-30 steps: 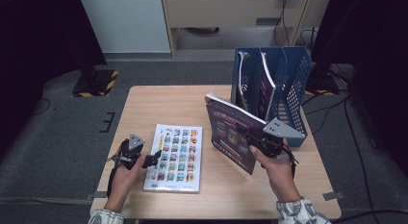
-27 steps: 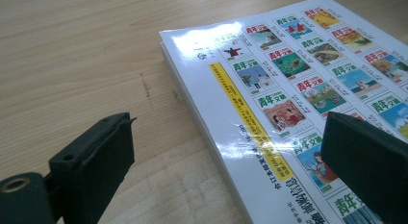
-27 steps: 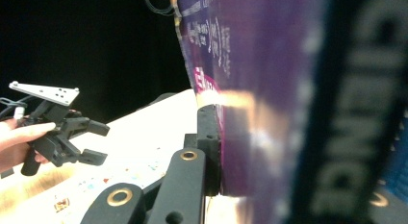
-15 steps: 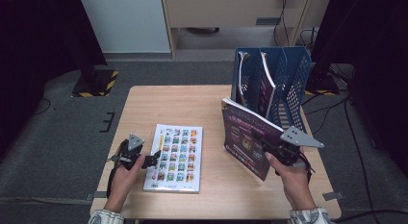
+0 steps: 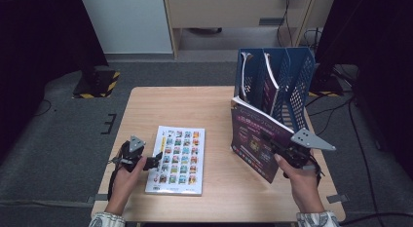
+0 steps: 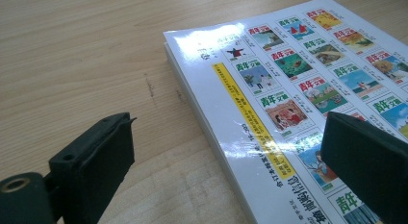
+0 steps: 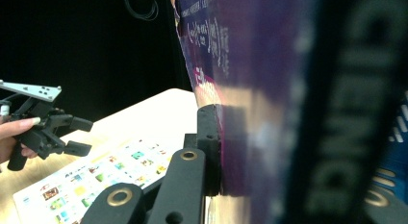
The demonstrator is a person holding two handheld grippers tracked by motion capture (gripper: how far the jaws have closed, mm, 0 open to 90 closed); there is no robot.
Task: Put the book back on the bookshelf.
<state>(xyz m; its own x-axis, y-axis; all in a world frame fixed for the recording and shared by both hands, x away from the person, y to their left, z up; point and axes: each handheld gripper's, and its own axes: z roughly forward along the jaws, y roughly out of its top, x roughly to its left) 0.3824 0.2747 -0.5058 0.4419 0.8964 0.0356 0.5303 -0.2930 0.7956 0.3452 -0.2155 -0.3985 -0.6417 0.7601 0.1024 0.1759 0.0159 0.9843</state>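
Observation:
A purple book (image 5: 252, 139) stands on its lower edge on the right of the table, tilted, just in front of the blue file rack (image 5: 292, 81). My right gripper (image 5: 272, 145) is shut on the book's near right edge; in the right gripper view its jaws pinch the purple cover (image 7: 240, 65) from both sides. A white book (image 5: 178, 159) with a grid of small colour pictures lies flat at the front left. My left gripper (image 5: 155, 162) is open at its left edge, and in the left gripper view that edge (image 6: 298, 80) lies between the wide jaws, untouched.
The blue file rack stands at the table's back right corner with several slots; white and dark books stand in the left slots. The wooden table (image 5: 170, 105) is bare at the back left. Dark floor and cables surround the table.
My right gripper has carried the purple book to the right, closer to the rack's front. The left gripper and the white book have stayed where they were.

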